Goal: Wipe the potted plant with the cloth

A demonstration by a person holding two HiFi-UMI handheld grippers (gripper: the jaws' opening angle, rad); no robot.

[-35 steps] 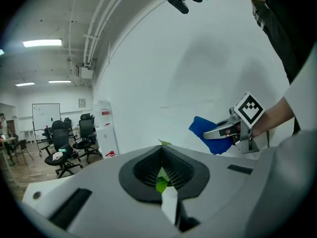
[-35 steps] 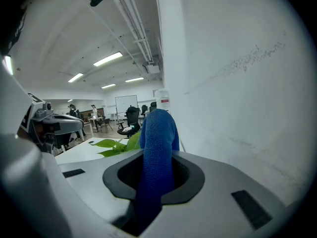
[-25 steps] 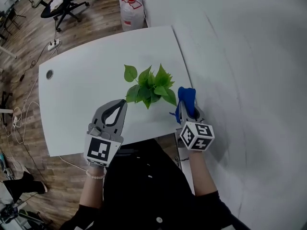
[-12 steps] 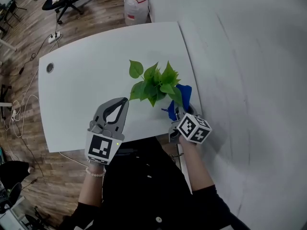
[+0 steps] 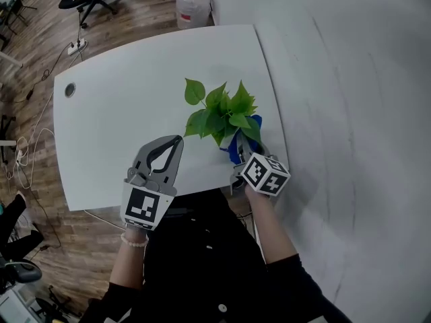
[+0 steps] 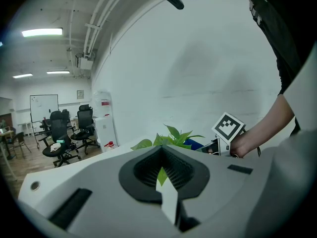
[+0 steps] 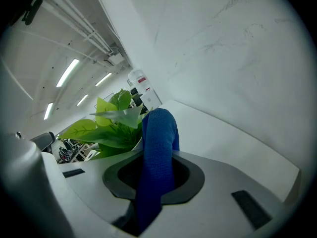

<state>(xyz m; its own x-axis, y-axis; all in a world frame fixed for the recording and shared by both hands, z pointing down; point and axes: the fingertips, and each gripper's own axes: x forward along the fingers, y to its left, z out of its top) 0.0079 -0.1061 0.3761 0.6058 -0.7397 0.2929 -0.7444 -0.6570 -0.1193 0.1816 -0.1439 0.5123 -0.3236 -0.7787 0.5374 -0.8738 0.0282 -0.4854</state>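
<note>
The blue woven cloth is seen as a long folded strip. Its long axis runs along the jaws of the right gripper, from between them up and forward to a rounded, bent-over end that points at the plant. In the right gripper view that end is met by the nearest leaves. In the head view the cloth is tucked under the leaves on the plant's right side.

The green leafy potted plant stands upright near the right edge of the white table, towards the person. Its leaves are broad, pointed and bright green. One leaf on a longer stalk reaches up and left in the head view. The pot is hidden under the foliage there.

The right gripper is closed on the cloth, which is pinched between its jaws. It is held by a bare forearm from the table's near right corner and is aimed forward and downward at the plant.

The left gripper is held over the near part of the table, left of the plant and apart from it. Its jaws are closed together, with nothing between them.
</note>
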